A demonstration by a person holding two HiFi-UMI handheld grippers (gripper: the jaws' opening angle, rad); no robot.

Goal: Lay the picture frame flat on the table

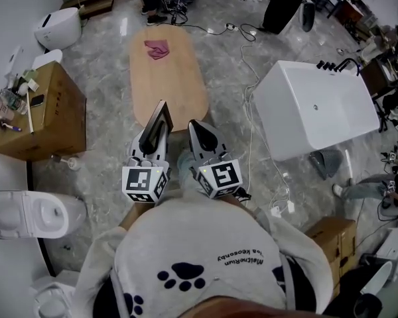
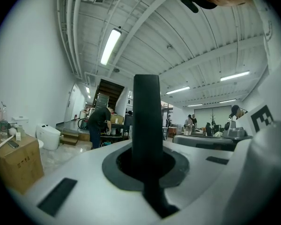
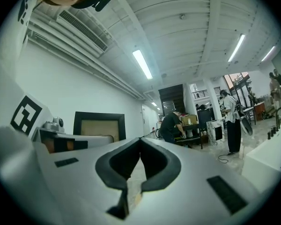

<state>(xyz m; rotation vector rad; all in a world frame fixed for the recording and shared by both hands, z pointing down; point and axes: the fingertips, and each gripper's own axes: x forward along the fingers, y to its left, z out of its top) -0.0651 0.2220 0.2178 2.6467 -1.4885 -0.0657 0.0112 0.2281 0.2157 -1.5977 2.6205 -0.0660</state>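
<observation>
Head view shows a long oval wooden counter [image 1: 169,78] that runs away from the person, its rounded near end just before the two grippers. The top is bare wood, except for a pink cloth [image 1: 158,48] that lies near the far end, so the near and middle part is free. On the right a white bathtub [image 1: 318,108] stands well apart from the counter, with a strip of floor and loose cables [image 1: 251,98] between them. On the left there is a cardboard box [image 1: 43,111], also apart from the counter edge.

The left gripper [image 1: 152,143] has its fingers closed on the picture frame [image 1: 160,116], which stands upright on its edge over the near end of the counter. If its lower edge touches the wood, I cannot tell. In the left gripper view the frame is only a dark upright bar between the fingers. The right gripper view shows its face: a black border around a pale beige inside, wider than it is high.

The right gripper [image 1: 199,134] is just beside the left one, fingers closed together and holding nothing.
</observation>
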